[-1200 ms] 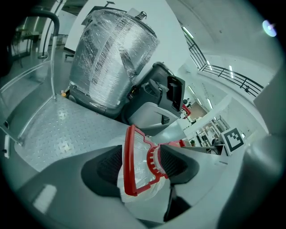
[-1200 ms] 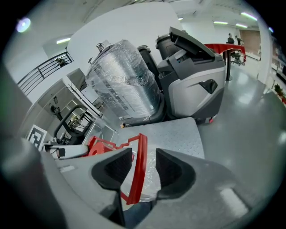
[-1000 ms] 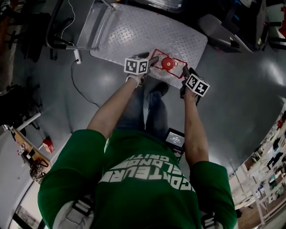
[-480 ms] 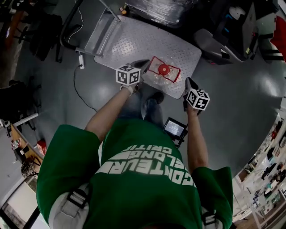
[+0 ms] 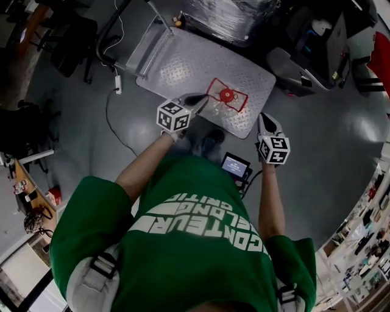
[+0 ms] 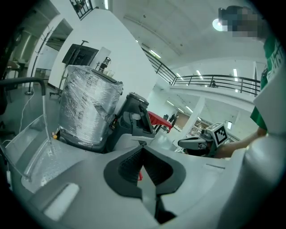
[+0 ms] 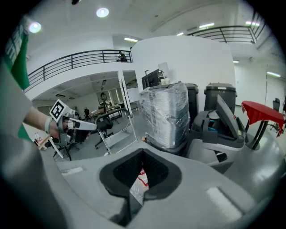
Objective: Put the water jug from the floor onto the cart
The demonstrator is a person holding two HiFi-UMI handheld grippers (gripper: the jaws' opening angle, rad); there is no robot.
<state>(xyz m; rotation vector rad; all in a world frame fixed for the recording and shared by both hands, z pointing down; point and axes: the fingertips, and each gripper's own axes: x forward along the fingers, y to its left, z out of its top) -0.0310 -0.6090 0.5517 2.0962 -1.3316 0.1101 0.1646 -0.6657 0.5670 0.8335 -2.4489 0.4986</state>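
The clear water jug, with a red cap and a red frame around its top, stands on the cart's metal deck near the front edge. My left gripper hangs just left of the jug, shut and empty, apart from it. My right gripper is shut too, off the cart's front right corner and away from the jug. In the left gripper view the jaws meet at the tips. In the right gripper view the jaws are closed, with a bit of the jug's label showing below them.
A plastic-wrapped bin stands behind the cart, whose handle rises at the left end. Grey bins and machines stand to the right. A small device with a screen and a cable lie on the floor near my feet.
Both grippers have come away from the jug's sides and risen back toward me. The jug stays on the cart deck.
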